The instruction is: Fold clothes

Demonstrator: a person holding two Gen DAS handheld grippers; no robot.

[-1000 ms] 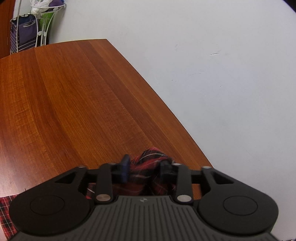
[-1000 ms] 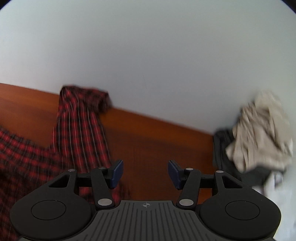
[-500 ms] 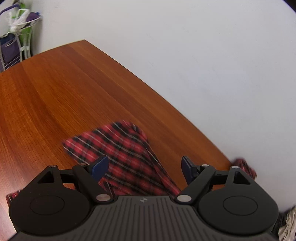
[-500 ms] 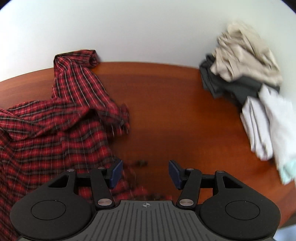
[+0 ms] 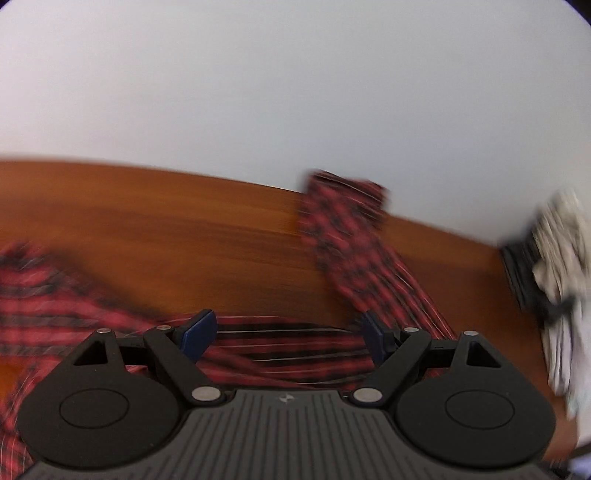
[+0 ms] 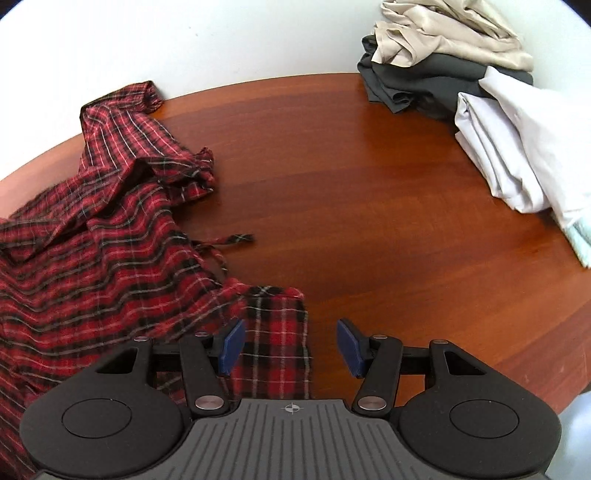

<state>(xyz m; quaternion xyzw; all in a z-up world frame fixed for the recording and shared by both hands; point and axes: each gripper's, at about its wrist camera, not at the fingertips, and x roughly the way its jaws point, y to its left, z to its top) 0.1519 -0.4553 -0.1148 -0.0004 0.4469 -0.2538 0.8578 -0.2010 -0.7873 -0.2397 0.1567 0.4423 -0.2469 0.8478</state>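
A red plaid shirt (image 6: 110, 240) lies crumpled on the left part of the wooden table (image 6: 369, 221). One sleeve reaches toward the far edge and a cuff end lies just under my right gripper (image 6: 291, 343). That gripper is open, its left pad over the cuff's plaid cloth and nothing pinched between the pads. The left wrist view is blurred by motion. There my left gripper (image 5: 287, 330) is wide open above the plaid shirt (image 5: 351, 236), with fabric below the fingers but none held.
A pile of clothes sits at the table's far right: a beige garment (image 6: 443, 33) on a dark grey one (image 6: 424, 81), with white cloth (image 6: 517, 140) beside them. A white wall backs the table (image 5: 147, 221). The same pile (image 5: 561, 266) shows blurred.
My left gripper let go of the bunched plaid fabric, opened wide and swung across the table toward the shirt's sleeve. My right gripper dropped lower over the shirt's cuff, still open.
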